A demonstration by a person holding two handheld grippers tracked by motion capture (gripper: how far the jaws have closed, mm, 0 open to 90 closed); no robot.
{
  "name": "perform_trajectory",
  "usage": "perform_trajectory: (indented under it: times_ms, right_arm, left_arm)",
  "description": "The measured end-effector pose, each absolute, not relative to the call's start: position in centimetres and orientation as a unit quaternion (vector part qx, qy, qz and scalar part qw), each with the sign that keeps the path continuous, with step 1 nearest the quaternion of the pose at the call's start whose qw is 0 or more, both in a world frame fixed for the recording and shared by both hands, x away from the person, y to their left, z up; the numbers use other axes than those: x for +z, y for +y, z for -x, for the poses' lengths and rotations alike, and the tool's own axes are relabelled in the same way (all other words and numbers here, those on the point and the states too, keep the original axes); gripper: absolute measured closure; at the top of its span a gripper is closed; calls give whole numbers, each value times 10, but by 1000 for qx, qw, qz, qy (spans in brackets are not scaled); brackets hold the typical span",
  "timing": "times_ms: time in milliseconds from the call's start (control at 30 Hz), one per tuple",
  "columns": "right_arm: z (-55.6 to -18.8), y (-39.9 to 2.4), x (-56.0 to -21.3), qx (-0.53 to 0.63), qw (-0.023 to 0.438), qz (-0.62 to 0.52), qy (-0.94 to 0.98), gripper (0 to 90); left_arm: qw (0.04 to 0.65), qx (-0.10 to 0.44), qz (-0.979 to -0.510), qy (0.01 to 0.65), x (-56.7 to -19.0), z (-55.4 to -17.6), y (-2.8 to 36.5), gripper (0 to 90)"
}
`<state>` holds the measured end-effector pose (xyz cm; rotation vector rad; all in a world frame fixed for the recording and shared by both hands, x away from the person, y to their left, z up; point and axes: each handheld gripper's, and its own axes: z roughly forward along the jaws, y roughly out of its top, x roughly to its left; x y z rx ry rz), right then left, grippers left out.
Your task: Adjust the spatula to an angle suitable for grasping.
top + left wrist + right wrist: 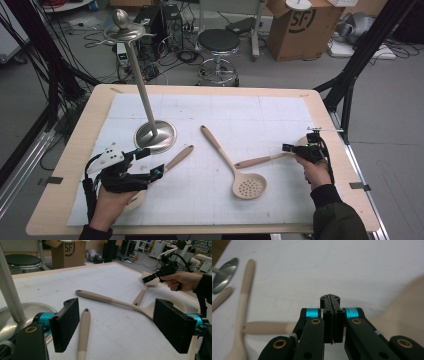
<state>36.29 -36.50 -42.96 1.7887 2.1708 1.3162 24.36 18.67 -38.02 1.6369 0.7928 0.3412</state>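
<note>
White-matted bench (280,112); left tongs (120,327) spread astride a spoon handle (83,332) — ready to pinch; right tongs (332,315) pressed together, empty

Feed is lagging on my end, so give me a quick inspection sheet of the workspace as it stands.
Surface: white gridded mat on a wooden table.
Job's things: three beige utensils; slotted spoon mid-mat, plain handle ahead of the left gripper, spoon by the right gripper.
Clutter: metal stand upright on the mat.
Grippers: left gripper open, nothing between the jaws; right gripper shut, nothing visibly held.
Cables: tangle on the floor behind the table.
Surroundings: stool, cardboard box.
</note>
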Motion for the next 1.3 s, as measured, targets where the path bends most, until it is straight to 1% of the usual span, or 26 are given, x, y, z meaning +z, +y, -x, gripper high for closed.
perform_trajectory:
  times_ms: [33, 100, 167, 233, 267, 300, 433, 600, 900, 1000, 1100, 1200, 1300]
  right_arm:
    - [-363, -365, -430, 424, 18, -576, 699, 900]
    - [-357, -345, -428, 443, -6, -544, 713, 900]
    - [-355, -338, -429, 447, -14, -534, 717, 900]
    - [-351, -320, -435, 449, -45, -512, 731, 900]
    - [-351, -320, -435, 449, -45, -512, 731, 900]
    - [-347, -310, -442, 454, -67, -503, 733, 900]
    - [-340, -301, -445, 454, -69, -487, 743, 899]
    - [-333, -288, -450, 437, -84, -469, 763, 899]
    - [-335, -280, -459, 430, -86, -473, 764, 898]
    - [-338, -278, -458, 427, -78, -471, 768, 898]
    - [-342, -273, -457, 423, -61, -471, 771, 898]
    - [-348, -271, -458, 427, -66, -475, 766, 898]
    - [-356, -266, -456, 417, -52, -474, 774, 898]
  left_arm:
    - [601, 148, -708, 342, -380, -244, 186, 222]
    - [600, 147, -708, 341, -381, -244, 185, 222]
    - [599, 147, -710, 339, -381, -244, 186, 222]
    - [601, 146, -708, 341, -380, -244, 186, 222]
    - [602, 146, -707, 342, -380, -244, 186, 222]
    - [603, 146, -707, 341, -380, -244, 186, 222]
    - [604, 145, -706, 341, -380, -243, 186, 222]
    - [604, 145, -706, 341, -380, -243, 186, 223]
    - [604, 145, -706, 340, -380, -243, 186, 223]
    - [603, 146, -706, 340, -380, -243, 186, 223]
    - [604, 147, -706, 340, -380, -243, 186, 223]
    - [604, 146, -706, 341, -380, -243, 186, 223]
    - [602, 147, -708, 339, -380, -243, 186, 223]
